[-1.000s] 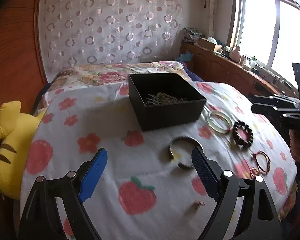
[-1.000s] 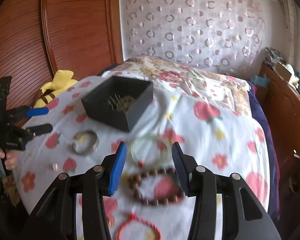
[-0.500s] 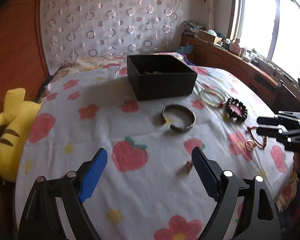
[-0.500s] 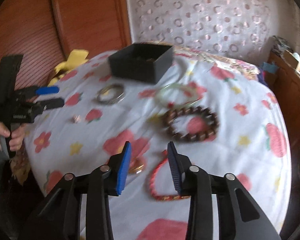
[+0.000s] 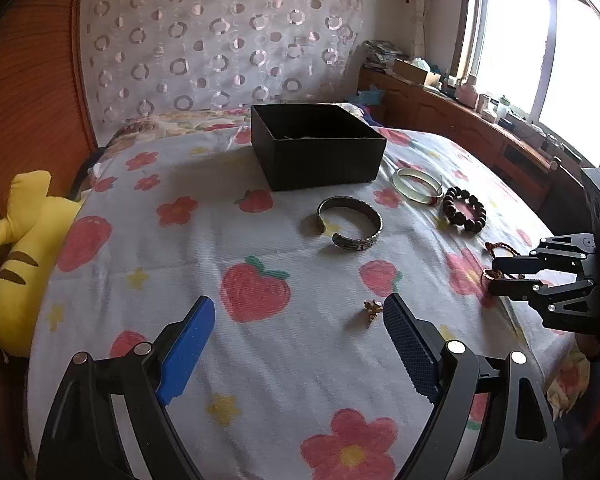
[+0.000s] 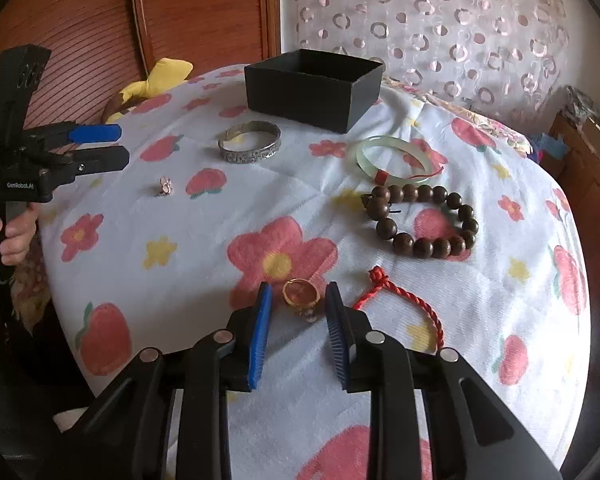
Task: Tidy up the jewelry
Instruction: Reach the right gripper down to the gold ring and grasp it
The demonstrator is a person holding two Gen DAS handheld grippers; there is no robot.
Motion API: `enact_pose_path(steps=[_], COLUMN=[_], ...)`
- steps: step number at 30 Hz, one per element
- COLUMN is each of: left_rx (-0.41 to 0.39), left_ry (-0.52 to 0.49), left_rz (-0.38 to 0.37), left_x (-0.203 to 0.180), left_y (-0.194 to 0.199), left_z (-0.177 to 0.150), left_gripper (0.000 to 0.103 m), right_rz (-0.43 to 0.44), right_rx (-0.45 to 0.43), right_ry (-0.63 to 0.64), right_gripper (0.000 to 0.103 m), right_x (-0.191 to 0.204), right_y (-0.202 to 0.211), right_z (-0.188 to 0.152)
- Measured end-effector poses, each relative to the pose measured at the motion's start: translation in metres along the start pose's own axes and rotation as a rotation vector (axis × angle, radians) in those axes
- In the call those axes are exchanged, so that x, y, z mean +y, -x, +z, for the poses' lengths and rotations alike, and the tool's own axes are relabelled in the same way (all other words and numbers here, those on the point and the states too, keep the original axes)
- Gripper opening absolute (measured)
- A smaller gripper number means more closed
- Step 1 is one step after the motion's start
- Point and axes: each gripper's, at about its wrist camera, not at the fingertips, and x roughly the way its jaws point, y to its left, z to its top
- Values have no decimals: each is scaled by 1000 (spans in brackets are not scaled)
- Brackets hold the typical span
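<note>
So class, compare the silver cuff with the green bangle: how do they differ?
The silver cuff is an open band with a gap and patterned metal; the green bangle is a closed, smooth, translucent ring with a red wrap. The cuff lies left of the bangle. Both lie flat on the bedspread near the black box.

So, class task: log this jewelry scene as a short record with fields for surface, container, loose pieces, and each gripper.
surface: bed cover with a flower and strawberry print
container: black box, open top, at the far side
loose pieces: silver cuff, jade bangle, wooden bead bracelet, red cord bracelet, gold ring, small earring
left gripper: open, holding nothing, small earring just inside its right finger
right gripper: jaws closing around the gold ring, pads not yet touching it
</note>
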Motion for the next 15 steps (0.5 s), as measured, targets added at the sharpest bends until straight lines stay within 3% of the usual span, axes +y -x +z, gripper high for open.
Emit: enact_pose_path(steps=[3,14,15], left_rx=[5,38,38], left_ry=[-2,-70,-79], left_rz=[-7,-53,-58], left_x=[-2,-23,-26], left_y=[-2,-13,-13], left_z=[1,0,1], left_gripper=[83,82,76], right_rz=[-1,3,4], right_rx=[-3,-43,-46], right_ry=[-1,-6,-8], right_gripper=[21,20,20], right_x=[1,-3,-3], right_y=[0,15,17], right_z=[-1,-4,-4])
